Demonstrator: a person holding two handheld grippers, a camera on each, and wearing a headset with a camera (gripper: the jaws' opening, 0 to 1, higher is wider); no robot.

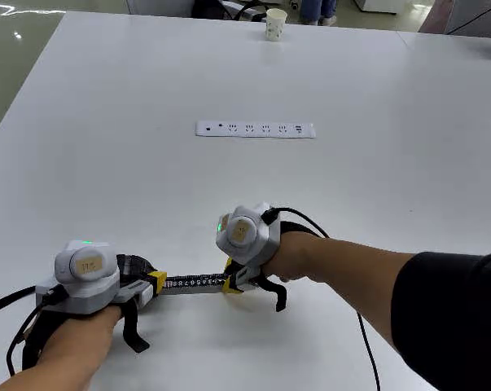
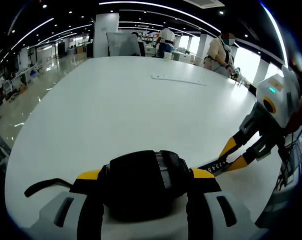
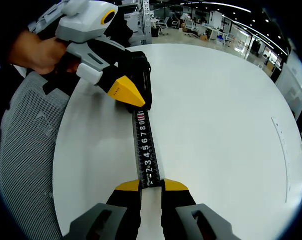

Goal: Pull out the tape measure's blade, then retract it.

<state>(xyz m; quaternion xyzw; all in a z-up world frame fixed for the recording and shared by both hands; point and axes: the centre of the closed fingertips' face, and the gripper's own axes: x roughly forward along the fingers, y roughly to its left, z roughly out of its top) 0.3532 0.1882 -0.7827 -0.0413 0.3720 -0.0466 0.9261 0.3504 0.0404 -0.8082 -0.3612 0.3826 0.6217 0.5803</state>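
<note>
A black tape measure (image 2: 140, 192) sits between my left gripper's (image 2: 145, 175) yellow-tipped jaws, which are shut on its case. Its blade (image 3: 143, 145) runs out a short way, numbers facing up, low over the white table (image 1: 229, 179). My right gripper (image 3: 151, 185) is shut on the blade's end. In the head view the left gripper (image 1: 151, 281) is at the lower left near the table's front edge, with the blade (image 1: 195, 282) stretched between it and the right gripper (image 1: 231, 283). The right gripper view also has the case (image 3: 139, 75) and the left gripper (image 3: 90, 45) holding it.
A white power strip (image 1: 256, 129) lies flat in the middle of the table. A paper cup (image 1: 275, 24) stands at the far edge. A grey mesh chair (image 3: 25, 150) is beside the table's near edge. People stand beyond the far end (image 2: 218, 50).
</note>
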